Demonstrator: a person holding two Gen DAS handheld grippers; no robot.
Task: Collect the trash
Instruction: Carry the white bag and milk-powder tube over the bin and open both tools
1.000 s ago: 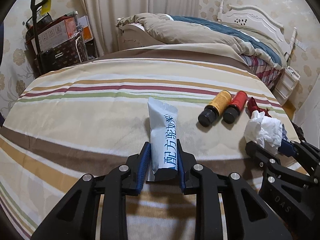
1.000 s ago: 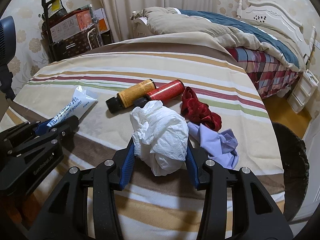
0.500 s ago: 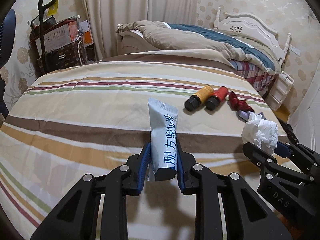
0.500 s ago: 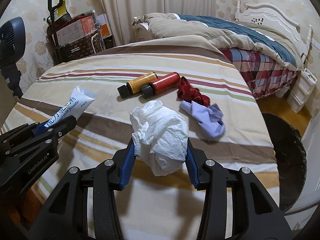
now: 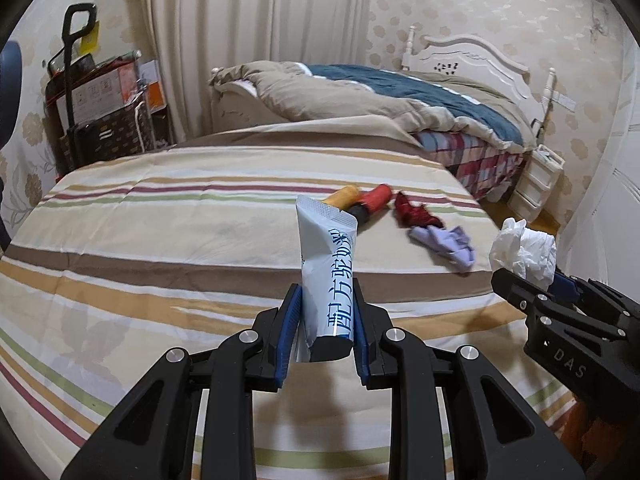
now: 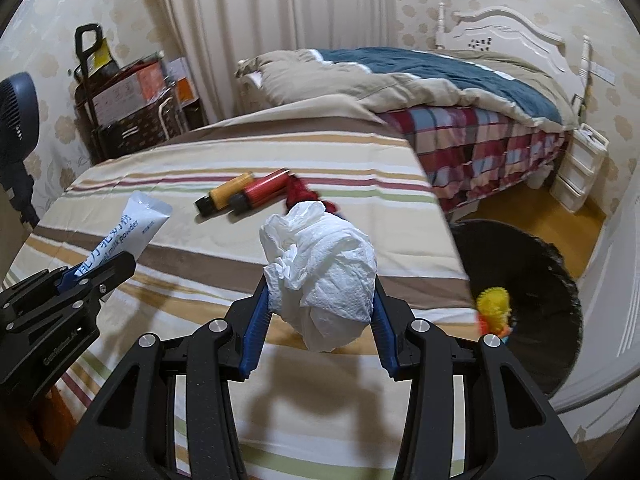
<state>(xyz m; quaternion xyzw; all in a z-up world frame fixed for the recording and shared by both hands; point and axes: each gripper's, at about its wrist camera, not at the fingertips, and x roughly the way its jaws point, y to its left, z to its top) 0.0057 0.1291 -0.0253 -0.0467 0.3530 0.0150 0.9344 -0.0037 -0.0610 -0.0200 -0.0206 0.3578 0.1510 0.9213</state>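
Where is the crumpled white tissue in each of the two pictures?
Left wrist view: the white tissue sits at the right edge, clamped in the right gripper.
Right wrist view: the tissue fills the centre, between that gripper's blue pads.
Shared landmark: the orange bottle lying on the striped cloth.

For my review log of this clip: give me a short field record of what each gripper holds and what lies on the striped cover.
left gripper: shut on white sachet
right gripper: shut on crumpled tissue
on striped cover: orange bottle, red bottle, red cloth, lilac cloth
beside it: black bin with yellow toy inside
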